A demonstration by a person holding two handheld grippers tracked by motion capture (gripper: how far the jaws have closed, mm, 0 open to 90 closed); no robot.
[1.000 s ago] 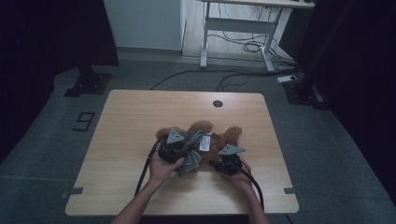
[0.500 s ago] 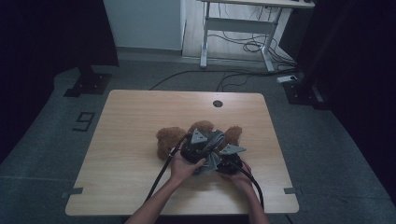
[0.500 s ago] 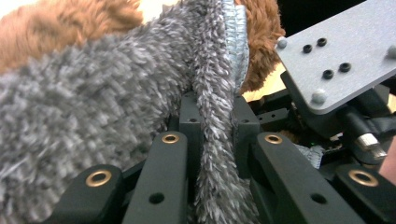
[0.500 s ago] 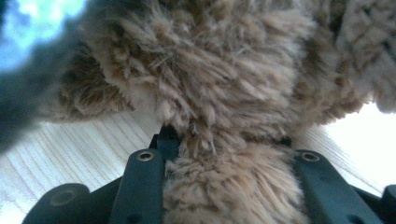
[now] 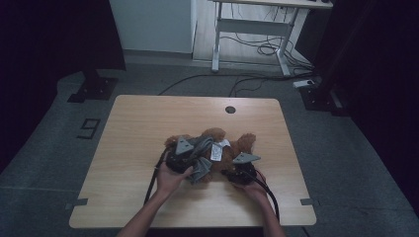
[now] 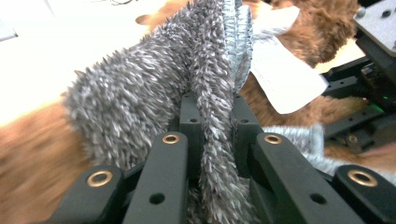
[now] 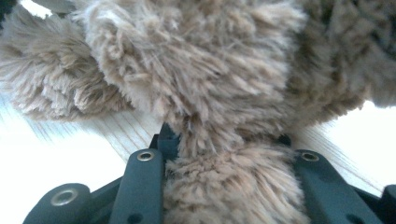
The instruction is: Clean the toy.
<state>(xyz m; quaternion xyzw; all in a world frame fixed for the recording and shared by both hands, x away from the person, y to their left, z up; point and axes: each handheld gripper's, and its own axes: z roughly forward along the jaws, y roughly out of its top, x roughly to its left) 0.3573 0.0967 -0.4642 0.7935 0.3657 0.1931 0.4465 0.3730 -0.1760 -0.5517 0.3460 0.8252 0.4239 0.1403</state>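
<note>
Plush bear and grey garment at the near middle of the wooden table [image 5: 148, 128], seen from the high view. The brown plush bear [image 5: 232, 148] lies with its long axis running roughly from nine o'clock to three o'clock across the table, a white label [image 5: 216, 152] showing on its middle. The grey fuzzy garment [image 5: 200, 157] drapes over the bear's nine-o'clock half and hangs toward six o'clock. The left gripper [image 5: 184, 159] sits at the bear's eight-o'clock side; in the left gripper view [image 6: 212, 140] its jaws stand pinched nearly together on a narrow fold of the grey fuzzy garment [image 6: 154, 84], with the white label [image 6: 285, 74] at about two o'clock beyond them. The right gripper [image 5: 238, 170] sits at the bear's five-o'clock side; in the right gripper view [image 7: 229, 149] its jaws stand partly apart and clamp a thick limb of the brown plush bear [image 7: 210, 93], whose bulk rises toward twelve o'clock. The governing relation, by judgement: the garment lies nearer the left hand, and the bear is anchored by the right, so any pull on the garment along the bear's long axis likely falls to the left gripper while the right one braces the toy.
</note>
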